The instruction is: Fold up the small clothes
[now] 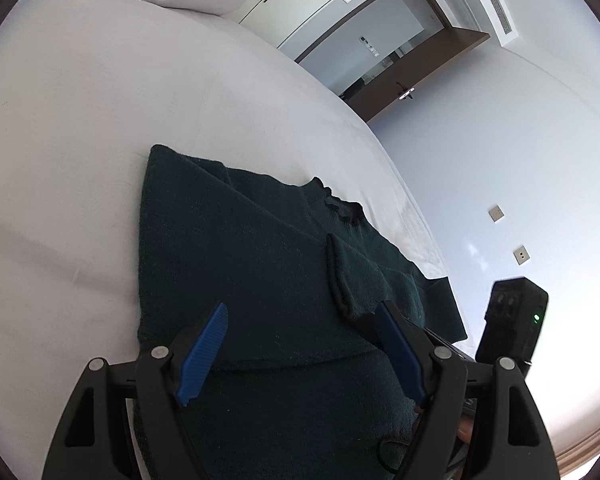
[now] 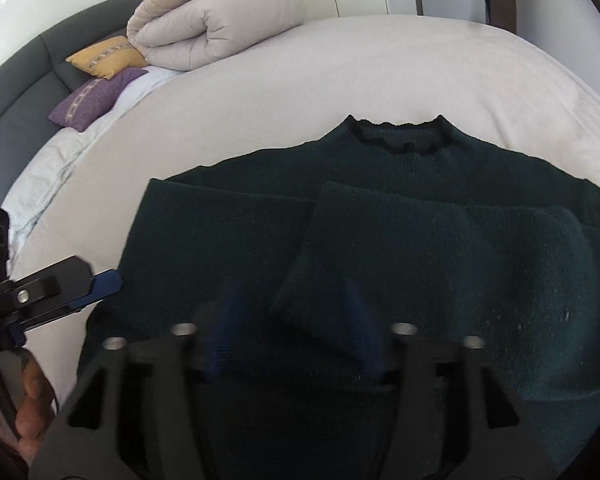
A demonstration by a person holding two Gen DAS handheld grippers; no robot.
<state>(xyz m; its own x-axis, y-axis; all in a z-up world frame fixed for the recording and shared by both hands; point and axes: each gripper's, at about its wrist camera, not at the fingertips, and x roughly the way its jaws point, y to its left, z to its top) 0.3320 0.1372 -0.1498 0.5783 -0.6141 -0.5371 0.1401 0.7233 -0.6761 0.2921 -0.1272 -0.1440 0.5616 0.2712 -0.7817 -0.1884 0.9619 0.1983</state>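
A dark green knit sweater (image 2: 420, 240) lies flat on the white bed (image 2: 340, 68), collar (image 2: 400, 136) at the far side, both sleeves folded across the chest. It also shows in the left wrist view (image 1: 252, 264), where a sleeve cuff (image 1: 340, 276) lies on top. My left gripper (image 1: 300, 320) is open over the sweater's lower left part, holding nothing; it also appears at the left edge of the right wrist view (image 2: 100, 286). My right gripper (image 2: 292, 312) is open and blurred, low over the folded sleeve end. Part of it (image 1: 512, 320) shows in the left wrist view.
A rolled beige duvet (image 2: 216, 28), a yellow cushion (image 2: 106, 58) and a purple cushion (image 2: 96, 98) lie by the grey headboard (image 2: 16, 96). An open brown door (image 1: 412, 80) and wall sockets (image 1: 520, 256) are beyond the bed's edge.
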